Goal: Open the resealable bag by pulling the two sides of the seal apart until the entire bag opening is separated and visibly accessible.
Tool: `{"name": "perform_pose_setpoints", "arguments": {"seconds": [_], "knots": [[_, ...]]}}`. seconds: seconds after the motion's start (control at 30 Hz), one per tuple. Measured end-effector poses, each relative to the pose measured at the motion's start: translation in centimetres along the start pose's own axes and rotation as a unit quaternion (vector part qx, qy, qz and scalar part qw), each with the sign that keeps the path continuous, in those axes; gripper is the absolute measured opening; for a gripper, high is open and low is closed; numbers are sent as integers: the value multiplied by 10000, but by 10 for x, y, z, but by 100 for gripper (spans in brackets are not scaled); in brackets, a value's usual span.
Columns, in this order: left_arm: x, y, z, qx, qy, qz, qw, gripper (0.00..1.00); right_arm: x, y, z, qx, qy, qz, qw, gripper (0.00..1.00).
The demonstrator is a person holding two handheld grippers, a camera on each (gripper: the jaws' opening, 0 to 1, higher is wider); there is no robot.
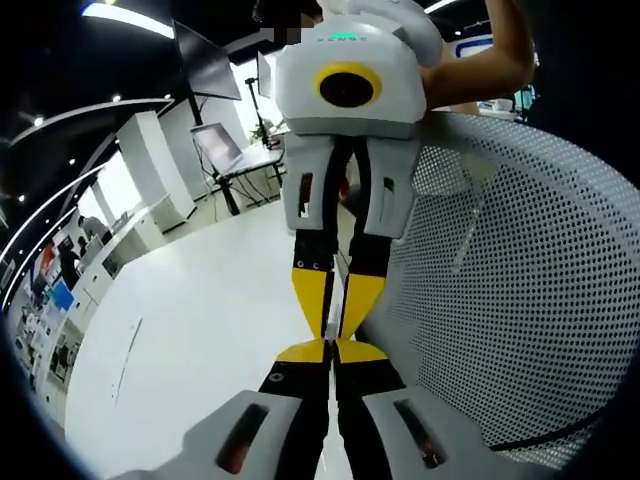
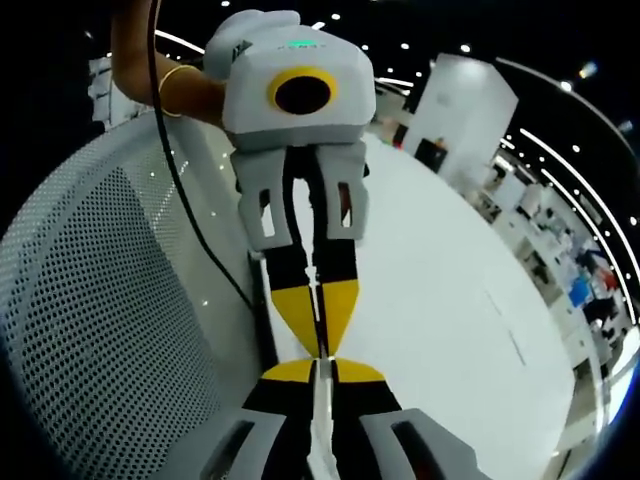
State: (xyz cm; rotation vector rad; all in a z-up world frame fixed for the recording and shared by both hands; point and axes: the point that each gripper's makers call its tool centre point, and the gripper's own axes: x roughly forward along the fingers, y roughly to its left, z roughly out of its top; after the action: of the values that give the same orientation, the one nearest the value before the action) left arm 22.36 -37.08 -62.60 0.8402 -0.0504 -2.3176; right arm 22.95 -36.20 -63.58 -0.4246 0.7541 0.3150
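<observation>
Left claw and right claw, tips meeting, both closed on the thin, limp bag seal (slippery film): grip each lip separately.

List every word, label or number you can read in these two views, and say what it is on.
No text can be read.
Green marks on top of the right tongs: too small to read.
Blue and white sign in the background: too blurred to read.

White tabletop, perforated white chair back, dark spot-lit ceiling.
</observation>
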Motion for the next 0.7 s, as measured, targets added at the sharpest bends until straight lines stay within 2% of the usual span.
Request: {"name": "perform_pose_setpoints", "arguments": {"seconds": [0.23, 0.43, 0.7], "knots": [[-4, 5, 3, 83, 66, 159, 9998, 0, -2, -7, 3, 48, -100, -125, 9999, 0], [-6, 5, 5, 261, 118, 120, 9995, 0, -1, -6, 2, 80, -96, -110, 9999, 0], [-15, 10, 8, 252, 89, 222, 9994, 0, -3, -11, 6, 235, -231, -187, 9993, 0]]}}
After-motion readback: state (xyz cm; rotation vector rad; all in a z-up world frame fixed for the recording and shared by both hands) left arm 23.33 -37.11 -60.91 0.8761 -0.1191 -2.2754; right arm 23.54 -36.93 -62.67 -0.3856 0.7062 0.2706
